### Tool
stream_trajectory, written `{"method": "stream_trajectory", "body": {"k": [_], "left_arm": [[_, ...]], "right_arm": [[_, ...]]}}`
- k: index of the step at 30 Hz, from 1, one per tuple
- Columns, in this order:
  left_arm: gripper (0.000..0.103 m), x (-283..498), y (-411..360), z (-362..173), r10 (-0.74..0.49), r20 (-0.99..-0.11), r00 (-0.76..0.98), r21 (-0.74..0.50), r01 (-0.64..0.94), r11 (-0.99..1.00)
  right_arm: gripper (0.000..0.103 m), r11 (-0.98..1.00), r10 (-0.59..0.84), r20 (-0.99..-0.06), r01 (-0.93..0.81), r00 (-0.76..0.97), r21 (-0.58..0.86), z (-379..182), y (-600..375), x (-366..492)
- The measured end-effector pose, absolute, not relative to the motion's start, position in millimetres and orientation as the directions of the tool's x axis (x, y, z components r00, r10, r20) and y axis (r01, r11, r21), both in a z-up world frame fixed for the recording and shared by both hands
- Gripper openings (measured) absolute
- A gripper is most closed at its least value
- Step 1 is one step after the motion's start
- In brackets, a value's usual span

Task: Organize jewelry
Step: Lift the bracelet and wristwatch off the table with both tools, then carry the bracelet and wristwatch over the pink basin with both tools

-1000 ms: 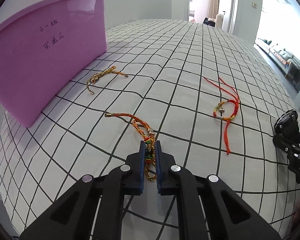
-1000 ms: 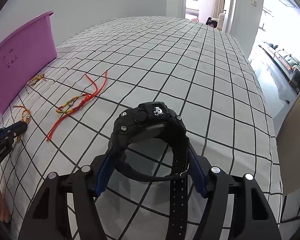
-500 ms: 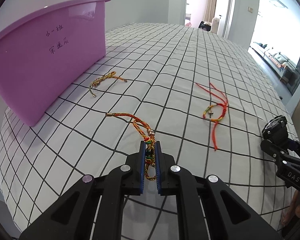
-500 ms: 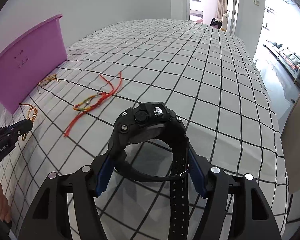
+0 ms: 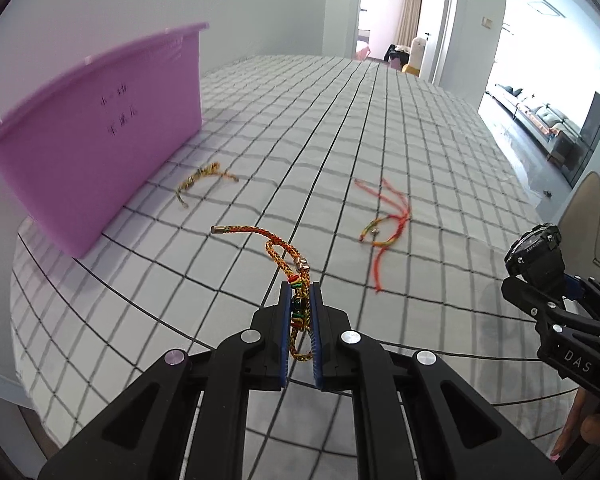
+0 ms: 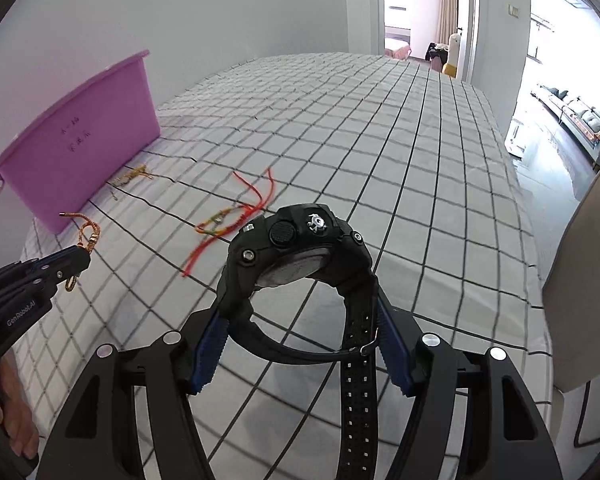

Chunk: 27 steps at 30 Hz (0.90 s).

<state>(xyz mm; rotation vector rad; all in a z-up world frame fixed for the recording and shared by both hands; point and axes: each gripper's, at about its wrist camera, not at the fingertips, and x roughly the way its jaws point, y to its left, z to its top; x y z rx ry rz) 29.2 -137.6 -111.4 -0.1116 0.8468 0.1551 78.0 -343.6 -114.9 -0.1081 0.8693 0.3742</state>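
Note:
My left gripper (image 5: pixel 300 294) is shut on a braided orange and gold bracelet (image 5: pixel 278 250), which hangs clear above the checked bed cover; the same bracelet (image 6: pixel 87 236) shows at the left gripper (image 6: pixel 82 258) in the right wrist view. A chunky black watch (image 6: pixel 296 248) sits between the blue pads of my right gripper (image 6: pixel 300 320), which press on its strap from both sides. That watch (image 5: pixel 536 248) also appears at the right edge of the left wrist view. A purple plastic tub (image 5: pixel 92 136) stands at the left.
On the checked cover (image 5: pixel 340 128) lie a small gold braided bracelet (image 5: pixel 204 178) beside the tub and a red string bracelet (image 5: pixel 388 220) in the middle. A beige chair back (image 6: pixel 584 280) stands at the bed's right edge. Beyond are an open doorway and a bright room.
Both grippers have risen with their loads. The bracelet's loose end has lifted off the cover, and the tub, the other bracelets and the bed have dropped lower and farther in both views.

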Motion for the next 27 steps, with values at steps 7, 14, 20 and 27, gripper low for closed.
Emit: {"method": "stream_trajectory", "body": {"k": [7,14,20,27], "left_arm": [[0.009,13,-144,-58,0.127,-0.73,0.672,-0.015,-0.202,0.979],[0.009,0,-143,-5,0.164,-0.705,0.691,0.002,-0.228,0.974],[0.009,-8,-131,25,0.18,-0.683,0.708,-0.003,-0.249,0.968],[0.009,-16,-87,39,0.195,-0.672,0.714,-0.002,-0.265,0.964]], "right_arm": [[0.064,0.915,0.32,-0.755,-0.395,0.572,0.088,-71,-344,65],[0.064,0.892,0.366,-0.74,-0.438,0.565,0.106,-26,-335,57],[0.064,0.867,0.397,-0.728,-0.489,0.559,0.097,0,-312,53],[0.064,0.849,0.427,-0.71,-0.519,0.56,0.101,17,-263,48]]}}
